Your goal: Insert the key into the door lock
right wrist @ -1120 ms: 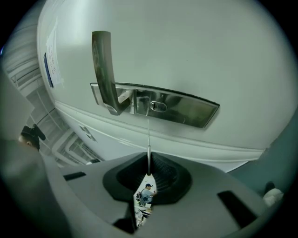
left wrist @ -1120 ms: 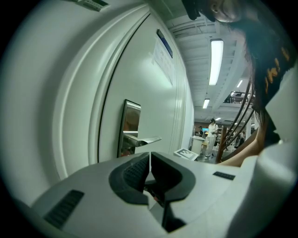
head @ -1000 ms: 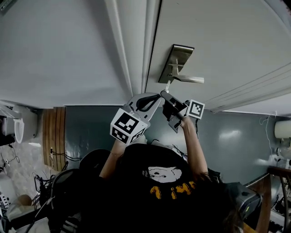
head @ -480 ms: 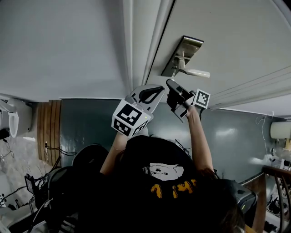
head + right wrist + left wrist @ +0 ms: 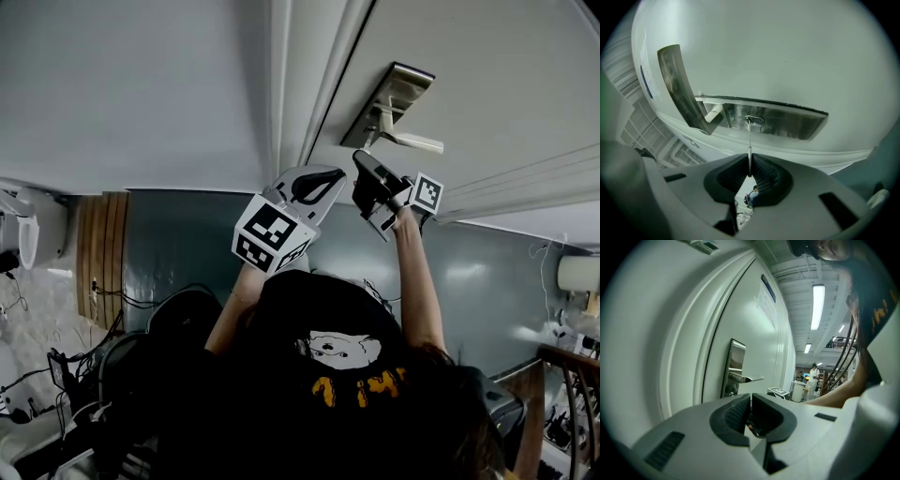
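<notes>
The white door carries a steel lock plate with a lever handle. My right gripper is shut on a thin metal key just below the plate. In the right gripper view the key runs straight up from the jaws to the round keyhole in the lock plate. Its tip meets the keyhole; the depth is unclear. The handle curves off to the left. My left gripper is shut and hangs left of the right one, with the lock plate ahead of it.
The door frame and a white wall lie left of the lock. Below are a grey-green floor, cables and equipment. A person stands far off down the hall in the left gripper view.
My right gripper has carried the key up to the lock plate, closing the gap that showed a second ago. The left gripper has kept its place beside it, still shut.
</notes>
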